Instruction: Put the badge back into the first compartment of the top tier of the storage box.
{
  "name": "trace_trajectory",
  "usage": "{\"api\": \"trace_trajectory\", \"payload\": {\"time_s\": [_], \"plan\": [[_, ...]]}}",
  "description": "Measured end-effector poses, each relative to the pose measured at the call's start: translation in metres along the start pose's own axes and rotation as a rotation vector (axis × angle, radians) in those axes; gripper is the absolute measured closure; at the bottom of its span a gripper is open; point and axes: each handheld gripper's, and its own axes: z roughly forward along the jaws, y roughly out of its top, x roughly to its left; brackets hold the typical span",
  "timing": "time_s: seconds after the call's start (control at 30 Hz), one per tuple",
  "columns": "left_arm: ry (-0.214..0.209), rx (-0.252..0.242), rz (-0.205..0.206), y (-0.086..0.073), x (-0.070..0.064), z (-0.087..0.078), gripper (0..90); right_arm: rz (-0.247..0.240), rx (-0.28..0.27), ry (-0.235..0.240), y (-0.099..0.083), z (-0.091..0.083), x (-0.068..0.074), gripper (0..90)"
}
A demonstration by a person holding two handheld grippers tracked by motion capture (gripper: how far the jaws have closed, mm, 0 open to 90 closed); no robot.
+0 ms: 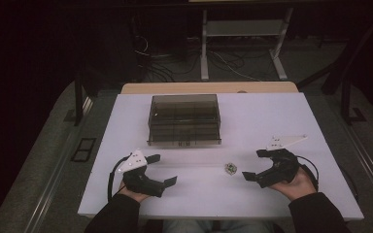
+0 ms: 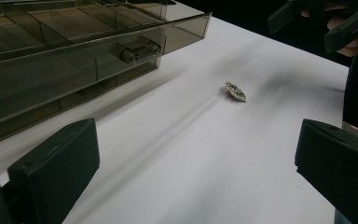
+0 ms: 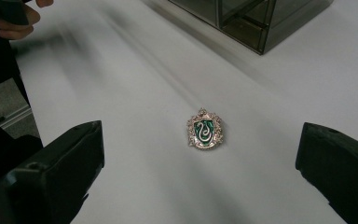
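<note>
A small silver crest pin [image 1: 230,168] with a green centre and a snake motif lies flat on the white table [image 1: 272,116], in front of a smoky see-through drawer box [image 1: 184,119]. My right gripper [image 1: 254,164] stands open just right of the pin, its jaws pointing at it. In the right gripper view the pin [image 3: 204,132] lies ahead, between the wide-open gripper [image 3: 200,177] jaws. My left gripper [image 1: 162,170] is open, farther left of the pin. From the left gripper [image 2: 196,177] view, the pin [image 2: 235,91] is well ahead, with the box [image 2: 51,60] to its left.
The box's drawer has a small handle [image 2: 137,50] on its front. The table's near edge [image 1: 213,216] runs just ahead of the forearms. A wooden strip [image 1: 209,88] borders the far side, with desk legs [image 1: 204,48] and cables [image 1: 165,68] on the floor beyond.
</note>
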Motion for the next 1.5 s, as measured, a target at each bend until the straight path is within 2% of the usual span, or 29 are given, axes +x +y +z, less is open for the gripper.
{"api": "trace_trajectory", "payload": {"time_s": [0.53,1.37,1.5], "plan": [[-0.003,0.001,0.000,0.000,0.000,0.000,0.0,-0.046,0.060,0.041,0.016,0.019,0.002,0.8],[-0.007,0.004,0.001,0.000,0.000,0.000,0.0,-0.075,0.111,0.061,0.020,0.044,0.000,0.8],[-0.008,0.005,0.003,0.000,0.000,0.001,0.0,-0.083,0.136,0.058,0.019,0.052,0.000,0.8]]}}
